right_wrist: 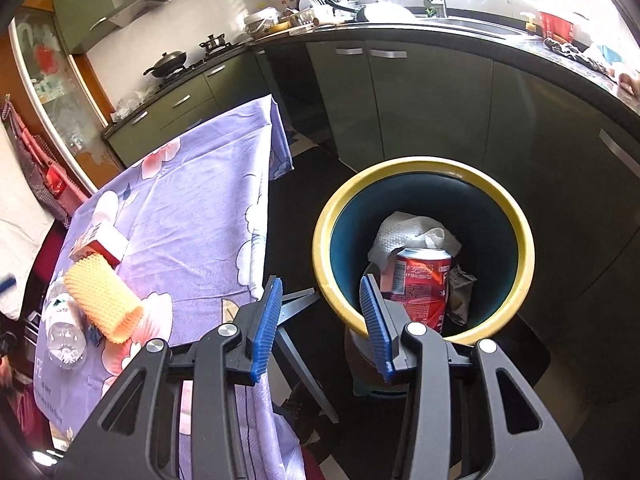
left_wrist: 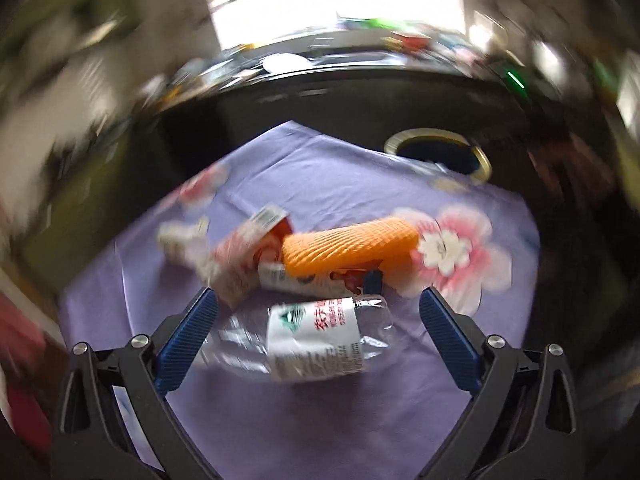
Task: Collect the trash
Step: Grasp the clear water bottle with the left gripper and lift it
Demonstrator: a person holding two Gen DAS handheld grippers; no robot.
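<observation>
Left gripper [left_wrist: 318, 308]: wide open, empty, straddling plastic bottle [left_wrist: 304, 336]; lower, close on labelled middle. Right gripper [right_wrist: 320, 320]: partly open, empty, beside bin [right_wrist: 424, 166].

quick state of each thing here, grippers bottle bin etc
left gripper: open, straddling the bottle
right gripper: open, empty, by the bin
water bottle: lying on its side, empty
orange foam sleeve: lying on the cloth
red carton: lying flat
bin: open, holds can and paper
</observation>
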